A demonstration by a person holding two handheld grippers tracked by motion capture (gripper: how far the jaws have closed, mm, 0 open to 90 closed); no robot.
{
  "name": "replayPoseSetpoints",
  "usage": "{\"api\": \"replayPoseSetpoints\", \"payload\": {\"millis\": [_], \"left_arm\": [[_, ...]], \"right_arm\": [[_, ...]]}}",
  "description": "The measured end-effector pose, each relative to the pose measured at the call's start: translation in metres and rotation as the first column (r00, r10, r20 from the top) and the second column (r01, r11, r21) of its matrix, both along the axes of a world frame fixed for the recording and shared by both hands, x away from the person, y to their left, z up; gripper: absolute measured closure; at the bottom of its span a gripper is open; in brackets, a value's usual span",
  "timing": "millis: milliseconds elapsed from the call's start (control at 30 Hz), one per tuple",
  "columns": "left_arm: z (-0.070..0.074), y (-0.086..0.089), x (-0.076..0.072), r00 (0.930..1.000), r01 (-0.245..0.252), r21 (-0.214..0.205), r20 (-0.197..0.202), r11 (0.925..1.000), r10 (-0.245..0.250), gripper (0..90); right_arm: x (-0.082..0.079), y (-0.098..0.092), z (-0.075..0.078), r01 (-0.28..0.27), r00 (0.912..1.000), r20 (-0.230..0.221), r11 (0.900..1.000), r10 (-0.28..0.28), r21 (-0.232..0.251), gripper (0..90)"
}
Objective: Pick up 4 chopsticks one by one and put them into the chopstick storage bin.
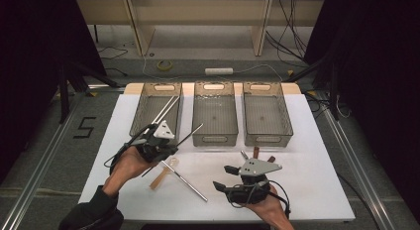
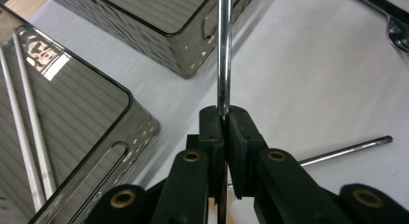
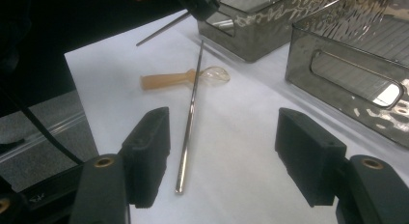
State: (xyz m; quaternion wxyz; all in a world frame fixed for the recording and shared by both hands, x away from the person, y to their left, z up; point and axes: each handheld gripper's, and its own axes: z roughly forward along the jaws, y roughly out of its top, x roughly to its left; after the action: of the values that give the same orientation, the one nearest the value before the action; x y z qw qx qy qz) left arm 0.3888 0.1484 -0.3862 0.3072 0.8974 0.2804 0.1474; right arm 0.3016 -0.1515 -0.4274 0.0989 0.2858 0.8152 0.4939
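My left gripper [image 1: 172, 144] [image 2: 223, 120] is shut on a thin metal rod [image 1: 190, 133] [image 2: 223, 64], held above the white table and pointing toward the middle bin [image 1: 214, 137]. A second metal rod [image 1: 185, 183] [image 3: 189, 118] lies loose on the table beside a spoon [image 1: 162, 176] [image 3: 178, 79] with an amber handle and a clear bowl. My right gripper [image 1: 222, 177] [image 3: 224, 132] hovers open to the right of that loose rod, with nothing between its pads. Two more rods [image 1: 166, 108] [image 2: 26, 132] rest in the left bin [image 1: 140, 122].
Three grey see-through bins stand in a row at the back; the right bin [image 1: 267, 138] has nothing in it. Brown-handled utensils [image 1: 256, 151] lie behind my right gripper. The white table [image 1: 307, 155] ends close to my hands at the front edge.
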Motion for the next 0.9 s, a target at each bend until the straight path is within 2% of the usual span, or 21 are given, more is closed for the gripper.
{"api": "replayPoseSetpoints", "payload": {"millis": [267, 600, 900], "left_arm": [[0.003, 0.013, 0.013, 0.9966, -0.082, -0.038, -0.009, 0.9959, 0.081, 84.8], [0.011, 0.038, 0.041, 0.9814, -0.192, -0.094, -0.013, 0.9769, 0.191, 84.8], [0.025, 0.046, 0.062, 0.9700, -0.241, -0.105, 0.004, 0.9648, 0.243, 84.9]], "right_arm": [[-0.005, 0.006, -0.004, -0.002, 0.9999, -0.013, 1.0000, 0.002, -0.001, 32.6], [-0.007, 0.007, -0.006, -0.011, 0.9994, -0.032, 0.9999, 0.011, 0.008, 31.9], [-0.007, 0.004, -0.006, -0.006, 0.9993, -0.036, 0.9996, 0.007, 0.027, 31.8]]}}
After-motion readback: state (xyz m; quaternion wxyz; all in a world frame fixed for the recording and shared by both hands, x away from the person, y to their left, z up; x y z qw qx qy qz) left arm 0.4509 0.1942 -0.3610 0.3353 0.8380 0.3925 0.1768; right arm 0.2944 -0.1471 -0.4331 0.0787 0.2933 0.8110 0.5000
